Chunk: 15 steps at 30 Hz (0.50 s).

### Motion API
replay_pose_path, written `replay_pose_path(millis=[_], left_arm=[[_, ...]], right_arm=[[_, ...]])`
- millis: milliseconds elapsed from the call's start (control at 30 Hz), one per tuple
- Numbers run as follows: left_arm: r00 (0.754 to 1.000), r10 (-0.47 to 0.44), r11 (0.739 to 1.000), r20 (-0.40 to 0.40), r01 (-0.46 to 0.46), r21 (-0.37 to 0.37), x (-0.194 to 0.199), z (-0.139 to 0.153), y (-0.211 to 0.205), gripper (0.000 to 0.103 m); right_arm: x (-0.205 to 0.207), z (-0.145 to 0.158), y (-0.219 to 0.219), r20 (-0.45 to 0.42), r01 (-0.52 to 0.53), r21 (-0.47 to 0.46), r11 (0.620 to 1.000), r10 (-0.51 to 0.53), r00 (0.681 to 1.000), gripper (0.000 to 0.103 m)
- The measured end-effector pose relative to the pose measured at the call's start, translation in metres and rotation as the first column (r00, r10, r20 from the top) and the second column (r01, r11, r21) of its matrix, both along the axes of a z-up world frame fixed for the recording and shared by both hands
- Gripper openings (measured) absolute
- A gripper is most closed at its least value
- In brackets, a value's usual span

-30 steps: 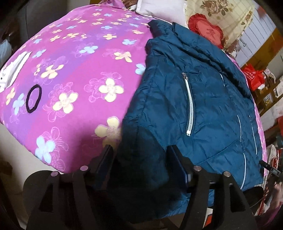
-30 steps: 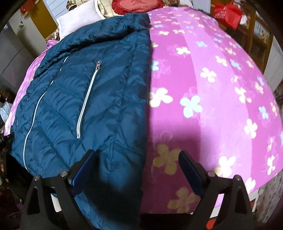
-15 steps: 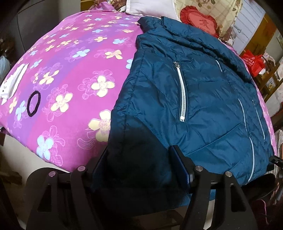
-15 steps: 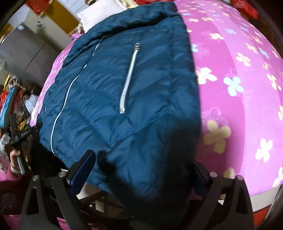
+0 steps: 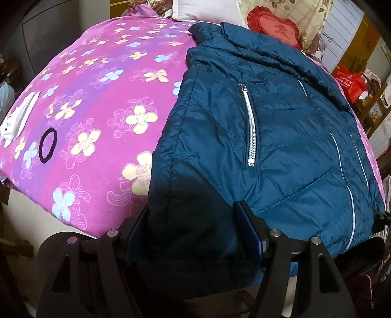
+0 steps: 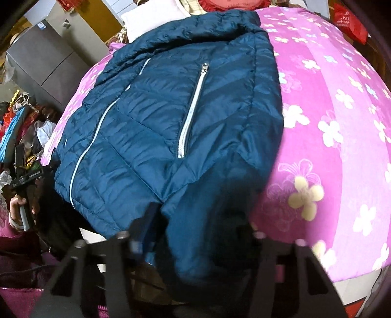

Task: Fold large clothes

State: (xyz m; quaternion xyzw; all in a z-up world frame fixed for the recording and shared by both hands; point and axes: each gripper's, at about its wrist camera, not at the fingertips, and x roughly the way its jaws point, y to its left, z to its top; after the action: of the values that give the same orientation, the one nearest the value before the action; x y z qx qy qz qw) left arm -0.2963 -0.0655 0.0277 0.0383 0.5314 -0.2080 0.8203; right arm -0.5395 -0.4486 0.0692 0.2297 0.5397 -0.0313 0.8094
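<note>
Dark blue and puffy, the jacket is spread flat on a bed, with stitched lines that make slanted quilted shapes on its shiny cloth. 2 silver zips are seen on the pockets, one in each view, and thin pale lines run down the front. The soft collar is bunched up at the far end. The jacket is laid on a pink and purple bedcover that is printed with round yellow, blue and white flowers.

The near hem is hung over the bed's edge. One corner of it is clamped between the black fingers of the left gripper, and the thick cloth is bunched there. The other corner is placed between the fingers of the right gripper, whose jaws are closing on it; that part is blurred.

A black ring-shaped hair band is laid on the cover. A red heart-shaped cushion and a white pillow are seen behind the collar.
</note>
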Motion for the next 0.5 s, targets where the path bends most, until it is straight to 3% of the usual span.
replay_pose_path(millis=[267, 300, 433, 500], left_arm=[[1.0, -0.005, 1.0, 0.002, 0.005, 0.022, -0.001, 0.0, -0.004, 0.048], [1.0, -0.011, 1.0, 0.001, 0.011, 0.015, -0.001, 0.001, -0.004, 0.044], [0.999, -0.036, 0.999, 0.024, 0.036, 0.008, -0.006, 0.01, -0.007, 0.008], [0.997, -0.046, 0.999, 0.061, 0.046, 0.008, -0.008, 0.022, -0.009, 0.001]], right_arm=[[0.002, -0.004, 0.004, 0.022, -0.011, -0.009, 1.0, 0.011, 1.0, 0.05], [0.002, -0.003, 0.003, 0.027, -0.01, -0.008, 1.0, 0.01, 1.0, 0.047], [0.002, 0.008, -0.001, 0.075, 0.001, 0.005, 1.0, -0.001, 0.997, 0.032], [0.004, 0.017, -0.003, 0.098, 0.0, 0.003, 1.0, 0.0, 0.995, 0.03]])
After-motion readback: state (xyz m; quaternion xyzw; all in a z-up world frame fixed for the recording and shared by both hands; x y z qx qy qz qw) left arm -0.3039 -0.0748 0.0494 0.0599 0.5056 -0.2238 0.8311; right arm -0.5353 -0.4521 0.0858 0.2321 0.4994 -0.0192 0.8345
